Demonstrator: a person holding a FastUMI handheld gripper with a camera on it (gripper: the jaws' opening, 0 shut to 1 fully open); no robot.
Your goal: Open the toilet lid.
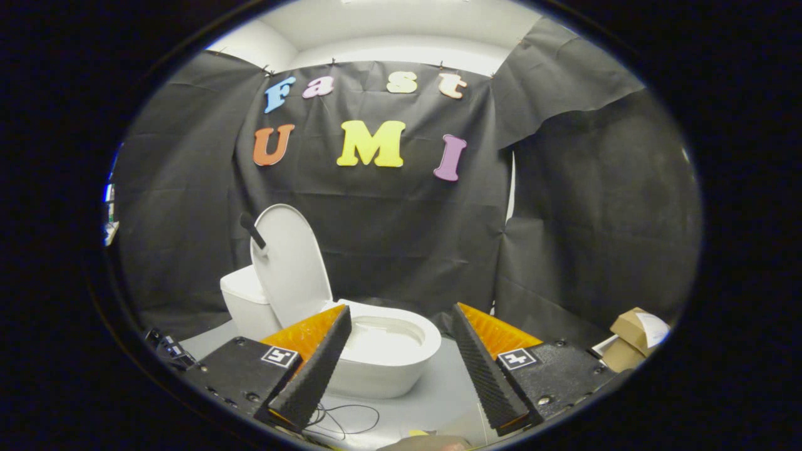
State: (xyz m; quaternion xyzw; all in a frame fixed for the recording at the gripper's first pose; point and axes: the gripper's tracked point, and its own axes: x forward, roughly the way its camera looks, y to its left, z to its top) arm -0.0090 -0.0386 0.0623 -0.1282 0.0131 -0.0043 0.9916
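Observation:
A white toilet (pixel 382 366) stands on the grey floor just ahead of my fingers. Its lid (pixel 291 266) is raised upright and leans back toward the white tank (pixel 247 304), so the bowl's inside shows. A short dark handle (pixel 252 230) sticks out from the lid's upper left edge. My gripper (pixel 401 322) is open, its two fingers spread wide, with nothing between them. The left finger (pixel 316 369) overlaps the bowl's near left rim in the view; the right finger (pixel 485 369) stands off to the right of the bowl.
Black cloth walls close the booth behind and to both sides of the toilet. Brown cardboard boxes (pixel 633 347) lie on the floor at the right. A thin black cable (pixel 341 419) loops on the floor in front of the bowl, and a small dark device (pixel 169 346) sits at the left.

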